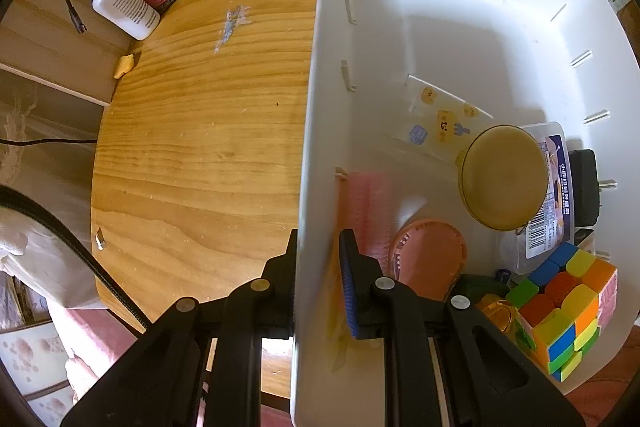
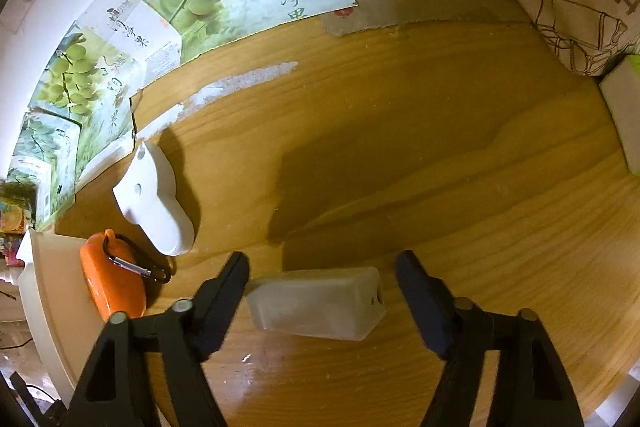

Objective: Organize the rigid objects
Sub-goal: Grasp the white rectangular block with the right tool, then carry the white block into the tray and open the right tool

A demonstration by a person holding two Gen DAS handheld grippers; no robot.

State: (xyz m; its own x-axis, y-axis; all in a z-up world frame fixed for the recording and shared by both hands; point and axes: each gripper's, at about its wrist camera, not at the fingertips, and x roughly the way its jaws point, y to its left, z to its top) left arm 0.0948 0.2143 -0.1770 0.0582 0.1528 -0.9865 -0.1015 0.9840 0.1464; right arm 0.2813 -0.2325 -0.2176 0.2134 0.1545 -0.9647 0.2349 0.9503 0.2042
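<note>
Left gripper [image 1: 318, 283]: narrowed onto the white bin's wall [image 1: 316, 147], apparently to steady it for loading.
Bin contents: round tan lid [image 1: 504, 177], puzzle cube [image 1: 568, 311] already gathered.
Orange case [image 2: 112, 279]: left on the counter [image 2: 400, 147] beside the bin.
White holder [image 2: 154, 199]: nearby, unsorted.
Right gripper [image 2: 322, 287]: spread wide, a translucent block [image 2: 316, 303] straddled; left finger seemingly touching it, nothing clamped.

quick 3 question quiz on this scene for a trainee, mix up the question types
1. True or false: the left gripper straddles the wall of the white bin.
2. What lies between the open fingers of the right gripper? A) translucent block B) orange case C) white holder
3. Fill in: the multicoloured item in the bin is a puzzle ____.

Key: 1 true; 2 A; 3 cube.
</note>
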